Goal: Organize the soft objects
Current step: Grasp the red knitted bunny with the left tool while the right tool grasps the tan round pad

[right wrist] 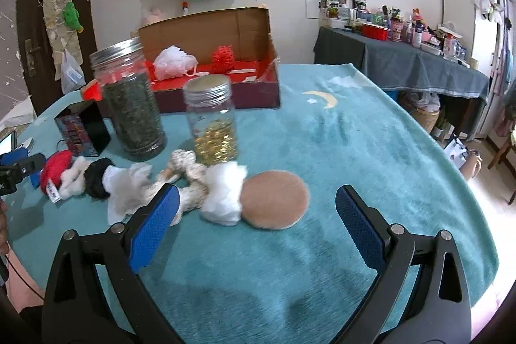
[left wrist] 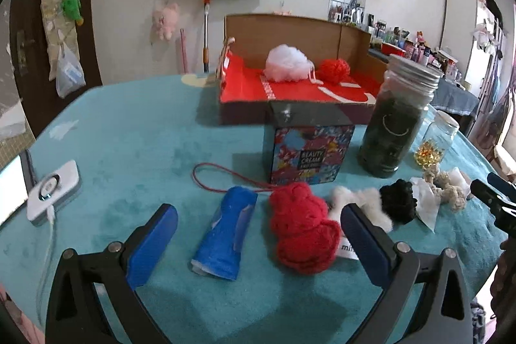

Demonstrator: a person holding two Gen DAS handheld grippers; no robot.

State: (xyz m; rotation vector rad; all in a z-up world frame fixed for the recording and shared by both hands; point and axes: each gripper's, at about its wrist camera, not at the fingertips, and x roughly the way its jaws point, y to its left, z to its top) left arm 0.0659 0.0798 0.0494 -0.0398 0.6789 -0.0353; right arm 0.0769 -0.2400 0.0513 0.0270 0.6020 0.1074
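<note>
A: What takes up most of the scene?

B: A table under a teal cloth (right wrist: 354,131), with an open cardboard box (left wrist: 290,34) at its far side. The box has a red lining, and a white mesh puff (left wrist: 288,63) and a red yarn ball (left wrist: 333,69) lie inside it, side by side.

A: And nearer than the box?

B: A tall jar of dark leaves (right wrist: 132,105) with a metal lid, a smaller jar of yellow capsules (right wrist: 214,121) to its right, and a patterned tin (left wrist: 308,153) to its left.

A: Where are the loose soft things?

B: In a row along the near part of the cloth: a blue cloth roll (left wrist: 227,234), a red knitted piece (left wrist: 303,228), a white fluffy piece (left wrist: 361,202), a black scrunchie (left wrist: 398,199), a beige rope knot (right wrist: 190,179), a white cotton wad (right wrist: 224,195) and a round tan pad (right wrist: 274,203).

A: The grippers?

B: The left gripper (left wrist: 258,234) is spread wide, holding nothing, with the blue roll and red piece between its pads. The right gripper (right wrist: 258,215) is equally wide and empty, with the tan pad between its pads.
</note>
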